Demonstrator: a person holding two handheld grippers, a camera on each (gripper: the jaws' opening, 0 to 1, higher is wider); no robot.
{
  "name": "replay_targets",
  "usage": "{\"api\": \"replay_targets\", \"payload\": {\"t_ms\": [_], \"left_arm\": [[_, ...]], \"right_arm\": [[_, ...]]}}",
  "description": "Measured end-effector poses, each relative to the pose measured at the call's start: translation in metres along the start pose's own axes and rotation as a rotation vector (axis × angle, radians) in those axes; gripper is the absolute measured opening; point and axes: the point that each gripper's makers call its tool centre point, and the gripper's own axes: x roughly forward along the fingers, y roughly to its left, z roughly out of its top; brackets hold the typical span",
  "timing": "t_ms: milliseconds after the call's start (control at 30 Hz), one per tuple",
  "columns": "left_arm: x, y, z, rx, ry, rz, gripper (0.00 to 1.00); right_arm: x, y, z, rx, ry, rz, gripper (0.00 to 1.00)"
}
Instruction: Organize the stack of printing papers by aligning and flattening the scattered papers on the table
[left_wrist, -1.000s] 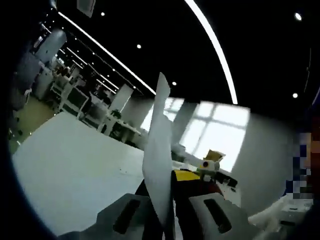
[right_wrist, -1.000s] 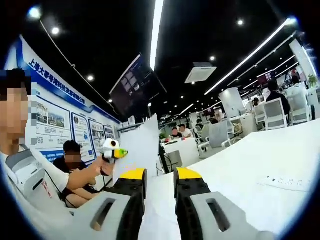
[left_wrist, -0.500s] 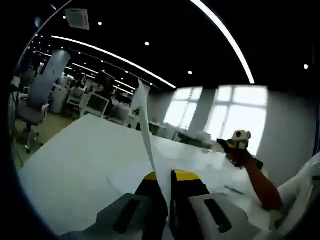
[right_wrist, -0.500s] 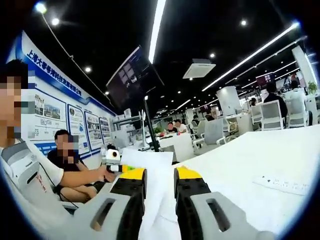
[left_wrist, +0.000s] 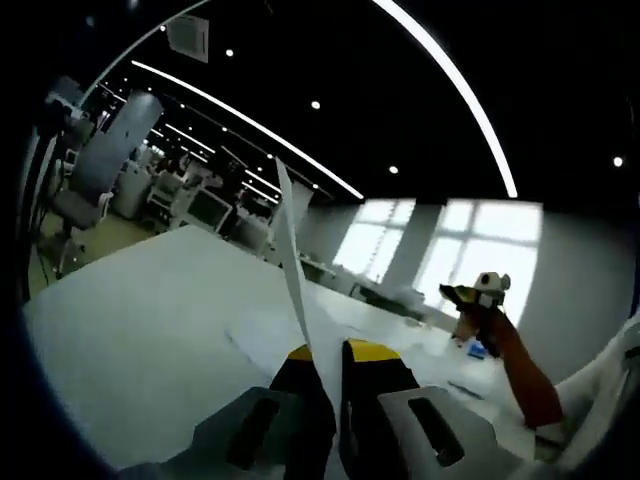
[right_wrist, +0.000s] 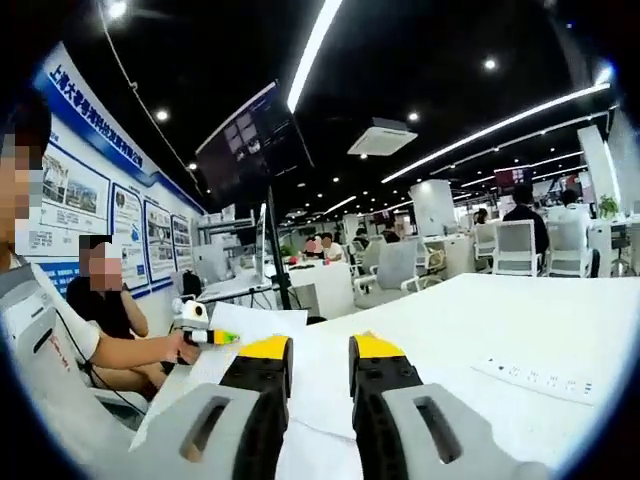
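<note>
My left gripper (left_wrist: 327, 352) is shut on a white sheet of paper (left_wrist: 290, 260), which rises edge-on from between its yellow-tipped jaws. More white sheets (left_wrist: 265, 340) lie flat on the white table (left_wrist: 130, 320) just ahead. The right gripper (left_wrist: 470, 292) hangs above the table at the right, on a person's arm. In the right gripper view my right gripper (right_wrist: 319, 347) stands open over loose sheets (right_wrist: 320, 395), nothing between its jaws. There the left gripper (right_wrist: 222, 338) holds the paper (right_wrist: 255, 322) low over the table (right_wrist: 480, 320) at the left.
A white power strip (right_wrist: 540, 378) lies on the table to the right. A monitor on a stand (right_wrist: 262, 240) rises behind the papers. A seated person (right_wrist: 105, 300) is at the left, office chairs (right_wrist: 520, 245) beyond. A grey chair (left_wrist: 95, 170) stands left of the table.
Over the second the left gripper has brought its sheet down from high up to just above the table. The right gripper's jaws keep the same gap.
</note>
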Motion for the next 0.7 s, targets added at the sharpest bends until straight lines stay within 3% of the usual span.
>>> {"api": "replay_targets", "payload": {"t_ms": [167,267,333,367,500,533,600,700], "left_arm": [[-0.002,0.002,-0.011,-0.026,0.024,0.009,0.06],[-0.003,0.007,-0.026,-0.021,0.074,0.043,0.06],[-0.004,0.007,-0.043,0.003,0.141,0.078,0.06],[-0.003,0.009,-0.046,0.014,0.16,0.065,0.06],[-0.003,0.019,-0.04,0.007,0.158,0.05,0.06],[-0.004,0.023,-0.042,-0.036,0.173,0.067,0.06],[-0.006,0.036,-0.044,-0.047,0.194,0.098,0.06],[-0.006,0.03,-0.033,-0.228,0.133,0.035,0.06]], "right_arm": [[-0.005,0.001,-0.007,-0.035,0.054,-0.043,0.19],[-0.012,0.005,-0.003,-0.053,0.057,-0.057,0.2],[-0.016,0.004,0.001,-0.051,0.049,-0.07,0.2],[-0.018,0.004,0.003,-0.05,0.052,-0.075,0.2],[-0.027,0.003,0.005,-0.072,0.057,-0.101,0.2],[-0.03,0.002,0.006,-0.073,0.058,-0.107,0.2],[-0.035,0.0,0.006,-0.077,0.059,-0.122,0.2],[-0.043,-0.001,0.008,-0.087,0.062,-0.143,0.21]]}}
